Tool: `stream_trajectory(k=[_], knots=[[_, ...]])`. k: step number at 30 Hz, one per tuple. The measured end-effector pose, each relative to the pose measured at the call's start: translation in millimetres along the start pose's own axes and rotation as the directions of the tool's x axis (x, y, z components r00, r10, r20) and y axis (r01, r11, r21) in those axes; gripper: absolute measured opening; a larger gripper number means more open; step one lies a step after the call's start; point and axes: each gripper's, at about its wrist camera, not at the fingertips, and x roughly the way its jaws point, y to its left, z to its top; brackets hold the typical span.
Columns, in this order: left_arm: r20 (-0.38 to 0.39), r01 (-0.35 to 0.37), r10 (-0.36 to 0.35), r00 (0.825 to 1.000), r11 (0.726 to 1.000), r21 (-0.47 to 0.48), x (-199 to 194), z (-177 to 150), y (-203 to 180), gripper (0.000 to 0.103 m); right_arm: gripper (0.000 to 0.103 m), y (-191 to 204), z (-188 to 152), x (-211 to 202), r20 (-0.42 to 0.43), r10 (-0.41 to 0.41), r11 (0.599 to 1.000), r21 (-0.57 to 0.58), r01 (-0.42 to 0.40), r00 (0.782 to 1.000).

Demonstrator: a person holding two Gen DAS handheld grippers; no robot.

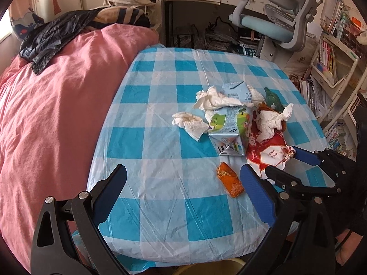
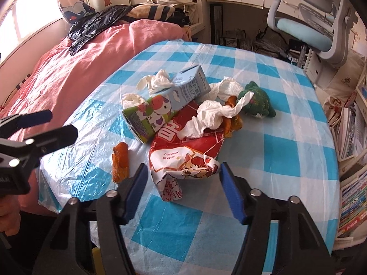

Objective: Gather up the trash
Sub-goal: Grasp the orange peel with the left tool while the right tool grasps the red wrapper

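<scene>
A heap of trash lies on the blue-checked table [image 1: 160, 206]: a milk carton [image 1: 229, 126] [image 2: 165, 105], crumpled tissues [image 1: 190, 123] [image 2: 211, 114], a red-and-white snack bag [image 1: 270, 146] [image 2: 190, 151], an orange wrapper [image 1: 230, 181] [image 2: 120, 162] and a green item [image 2: 257, 100]. My right gripper [image 2: 182, 169] [image 1: 284, 160] stands open, its fingers on either side of the snack bag's near end, close to it with a sliver of gap on the left. My left gripper [image 1: 183, 174] [image 2: 63, 123] is wide open over bare cloth, the orange wrapper just inside its right finger.
A bed with pink bedding [image 1: 57, 114] borders the table's left side, with a black plastic bag [image 1: 52, 39] on it. A grey-blue desk chair [image 1: 275, 23] and a desk stand behind. Bookshelves [image 1: 332, 68] line the right. A yellowish rim [image 1: 206, 268] shows below the table's near edge.
</scene>
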Motion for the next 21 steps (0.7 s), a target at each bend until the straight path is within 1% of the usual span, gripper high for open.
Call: stream_trajectory(k=[1,3,7,10,12,14,17,21], knots=[[-0.009,-0.002,0.002,1.000,1.000,0.003,3,-1,-1,0.096,0.052,-1,0,1,-0.004,0.017,1.000,0.003,-0.017,1.000],[-0.021,-0.009,0.009,1.000,1.000,0.015,7,-3,-3,0.096,0.047,-1,0,0,-0.006,0.033,0.999,0.006,-0.033,0.999],[-0.053,-0.012,0.014,0.998,0.999,0.042,18,-7,-11,0.096,0.040,-3,0,-4,0.000,0.036,0.999,0.001,-0.036,0.999],[-0.099,0.004,0.000,0.995,0.999,0.047,30,-11,-15,0.096,0.038,-7,2,-10,0.011,0.036,0.999,0.009,-0.036,0.999],[-0.124,0.022,-0.017,0.992,0.999,0.035,39,-14,-17,0.096,0.038,-13,4,-18,0.040,0.040,0.999,0.026,-0.041,0.998],[-0.132,0.038,-0.034,0.991,0.999,0.026,43,-15,-19,0.096,0.037,-19,7,-25,0.067,0.034,0.999,0.040,-0.036,0.997],[-0.123,0.038,-0.034,0.992,0.999,0.033,49,-15,-26,0.096,0.036,-26,10,-34,0.098,0.029,0.998,0.056,-0.035,0.995],[-0.126,0.018,-0.008,0.992,0.997,0.080,61,-15,-43,0.095,0.036,-39,14,-40,0.134,0.105,0.987,0.109,-0.120,0.985]])
